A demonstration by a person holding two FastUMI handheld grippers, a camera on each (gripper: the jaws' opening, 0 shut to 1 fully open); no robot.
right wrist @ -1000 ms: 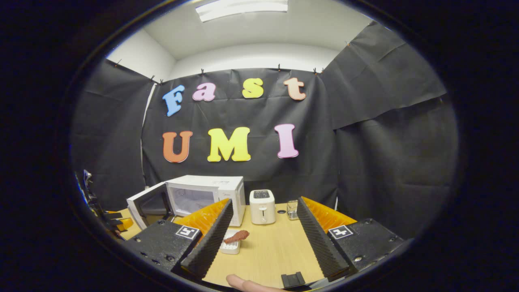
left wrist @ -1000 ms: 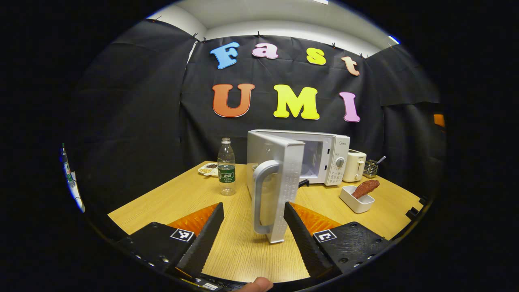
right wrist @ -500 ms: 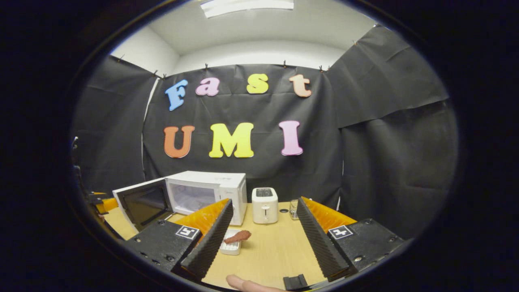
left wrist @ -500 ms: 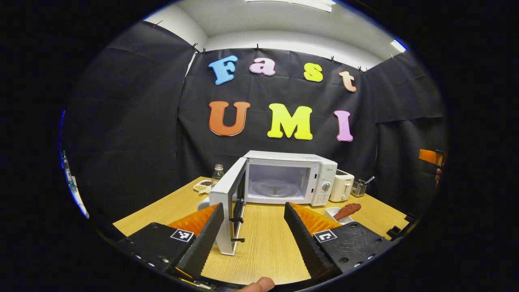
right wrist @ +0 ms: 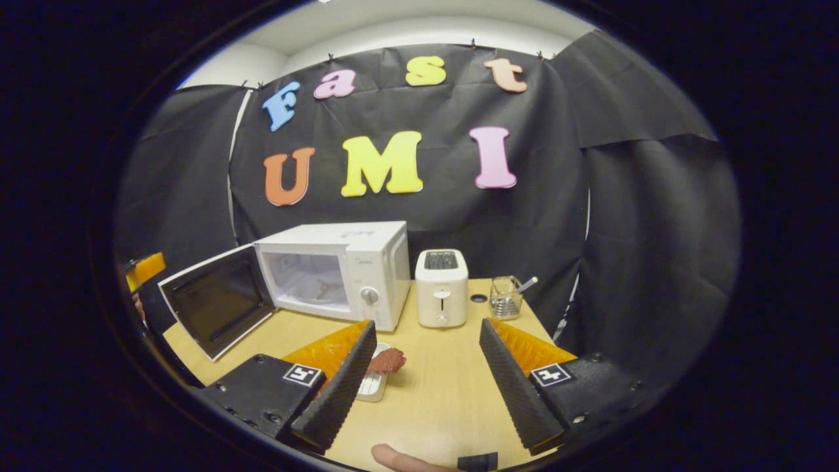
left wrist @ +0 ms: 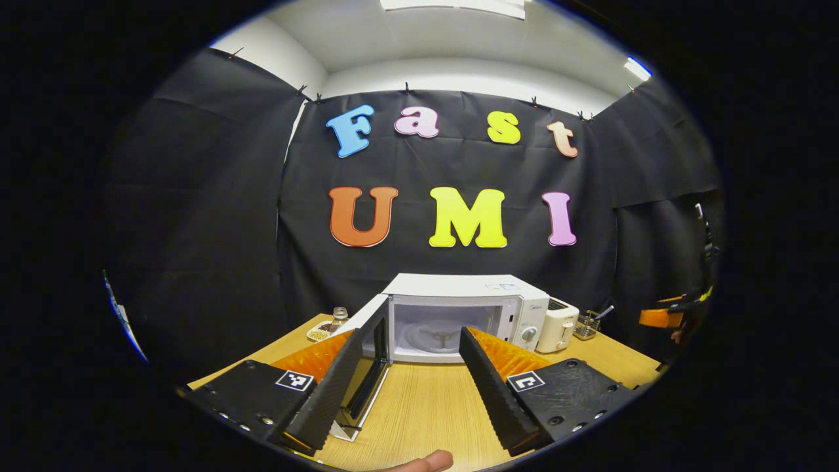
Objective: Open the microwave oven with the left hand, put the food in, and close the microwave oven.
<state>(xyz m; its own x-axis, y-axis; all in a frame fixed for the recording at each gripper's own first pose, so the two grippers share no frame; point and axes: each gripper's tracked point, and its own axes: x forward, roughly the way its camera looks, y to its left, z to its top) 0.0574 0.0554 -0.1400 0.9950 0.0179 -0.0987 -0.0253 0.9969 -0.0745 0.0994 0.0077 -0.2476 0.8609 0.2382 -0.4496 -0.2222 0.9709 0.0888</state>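
Since a second ago the left gripper (left wrist: pixel 409 387) has let go of the door handle and backed off; its fingers (left wrist: pixel 328 393) stand apart with nothing between them, low in the left gripper view. Beyond them the door (left wrist: pixel 370 347) hangs wide open at lower centre, and the microwave (left wrist: pixel 459 314) shows its bare cavity. The right gripper (right wrist: pixel 426 387) has tipped down toward the tabletop (right wrist: pixel 432 393); its fingers (right wrist: pixel 341 393) are spread and empty, bottom centre of the right gripper view. The food (right wrist: pixel 387 360) lies on a small white dish (right wrist: pixel 372 388), just beside the left-hand finger. Opening looks done; the pick-up is next, which calls for lowering the right fingers around the food and closing.
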